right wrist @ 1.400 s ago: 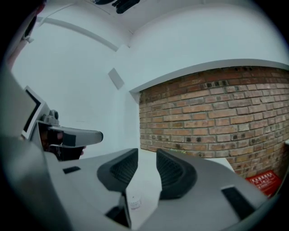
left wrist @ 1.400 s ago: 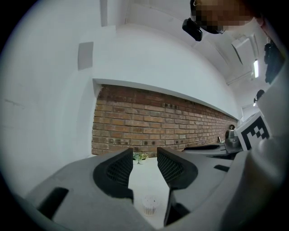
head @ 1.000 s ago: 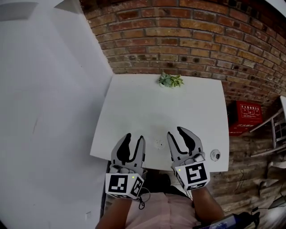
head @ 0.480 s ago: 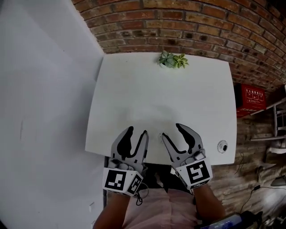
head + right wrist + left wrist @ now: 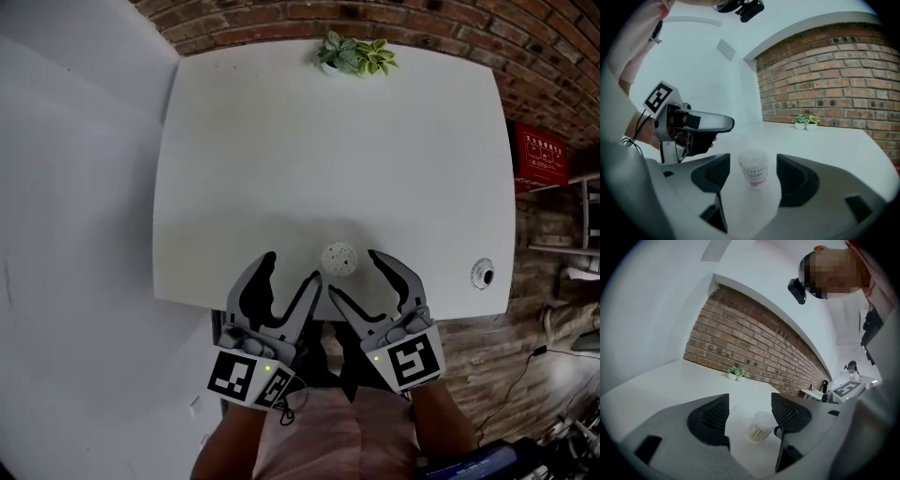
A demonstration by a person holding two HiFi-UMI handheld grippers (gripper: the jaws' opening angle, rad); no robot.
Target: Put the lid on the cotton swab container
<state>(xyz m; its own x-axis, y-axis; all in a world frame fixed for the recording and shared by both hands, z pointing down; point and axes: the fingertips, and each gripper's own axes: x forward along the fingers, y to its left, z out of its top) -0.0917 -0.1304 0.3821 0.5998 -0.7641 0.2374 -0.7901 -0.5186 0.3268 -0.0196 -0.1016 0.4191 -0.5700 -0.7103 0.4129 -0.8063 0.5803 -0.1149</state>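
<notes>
Approach stage: neither tool holds anything yet. The container point(image 5: 339, 258) stands upright on the white table point(image 5: 281, 141), close to the near edge. It sits just ahead of your two tools and between them. Its top is uncovered, and the swab tips show as a dotted disc in the head view.

Left gripper point(image 5: 292, 266): released. Its jaws have just been opening. The left gripper view shows the container beyond the jaw tips, slightly right of centre, with neither pad touching it.

Right gripper point(image 5: 353, 274): released, jaws standing wide. They have also just been opening. The right gripper view shows the container framed in the gap but ahead of the pads, untouched.

Lid: no view shows it clearly. A small round object point(image 5: 482, 274) lies near the table's right edge, well apart from the container. You cannot tell from these views whether it is the lid.

Next move, as a judgement:
- Locate the lid before closing either tool.
- Advance one gripper until its pads flank the container wall, then close gently, since the light plastic may tip or slide.
- Pick up the lid by its rim with the other gripper and keep it level.
- Centre it over the opening before pressing down.
</notes>
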